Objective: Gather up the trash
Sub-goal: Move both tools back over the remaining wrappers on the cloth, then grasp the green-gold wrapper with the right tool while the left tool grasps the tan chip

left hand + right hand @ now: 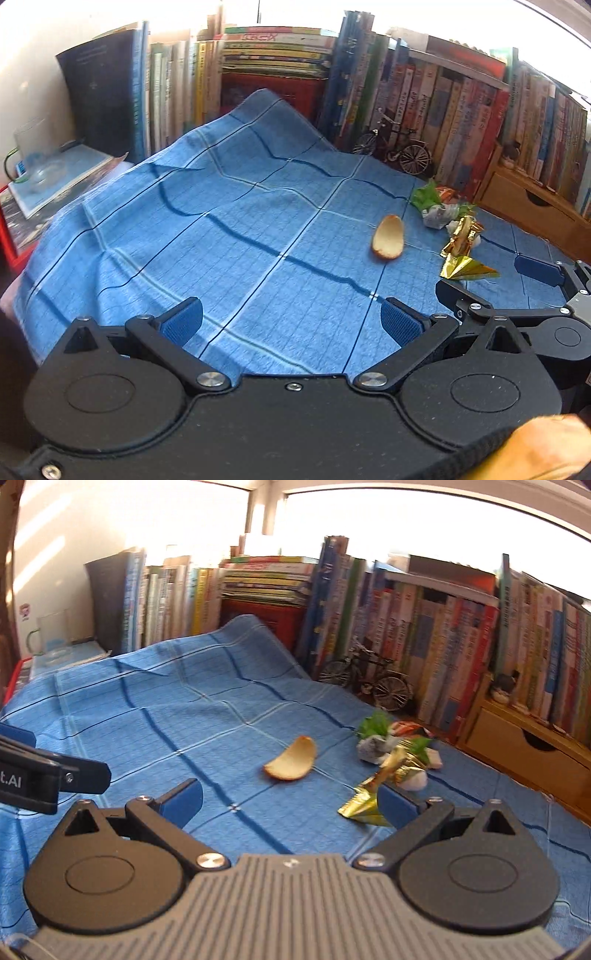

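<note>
Both hand-held grippers gape wide, left [291,321], right [291,799]; gold wrapper [373,794] runs lengthwise away from camera.

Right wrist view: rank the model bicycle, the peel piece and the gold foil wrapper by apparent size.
1. Model bicycle, widest though farthest back.
2-3. Peel piece and gold foil wrapper: look alike; the wrapper sits nearer and partly behind a finger, so unranked.

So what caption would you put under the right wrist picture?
Open right hand-held gripper over a blue cloth, facing a peel, gold foil and crumpled wrappers before books.
</note>
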Demonstrator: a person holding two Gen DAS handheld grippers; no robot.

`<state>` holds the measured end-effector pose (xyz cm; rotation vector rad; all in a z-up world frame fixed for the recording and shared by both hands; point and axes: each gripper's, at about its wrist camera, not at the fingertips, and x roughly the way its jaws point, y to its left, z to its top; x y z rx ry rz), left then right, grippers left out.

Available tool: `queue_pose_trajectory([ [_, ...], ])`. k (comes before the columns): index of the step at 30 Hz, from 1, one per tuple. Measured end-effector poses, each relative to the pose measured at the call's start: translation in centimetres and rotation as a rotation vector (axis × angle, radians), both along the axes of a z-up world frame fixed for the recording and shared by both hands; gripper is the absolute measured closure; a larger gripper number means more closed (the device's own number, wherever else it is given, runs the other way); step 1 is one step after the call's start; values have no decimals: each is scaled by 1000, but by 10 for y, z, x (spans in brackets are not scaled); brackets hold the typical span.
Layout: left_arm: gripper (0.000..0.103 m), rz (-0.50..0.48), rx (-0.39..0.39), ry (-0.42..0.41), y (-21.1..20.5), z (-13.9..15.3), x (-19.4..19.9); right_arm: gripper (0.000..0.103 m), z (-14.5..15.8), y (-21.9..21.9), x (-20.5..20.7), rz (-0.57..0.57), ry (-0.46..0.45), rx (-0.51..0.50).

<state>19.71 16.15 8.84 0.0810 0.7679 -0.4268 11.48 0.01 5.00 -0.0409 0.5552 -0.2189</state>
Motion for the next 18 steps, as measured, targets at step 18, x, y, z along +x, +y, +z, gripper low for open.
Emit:
queue_pose_trajectory([
  [18,4,-78,23,28,-102,-30,67,10,-54,-82,48,-140,113,160],
])
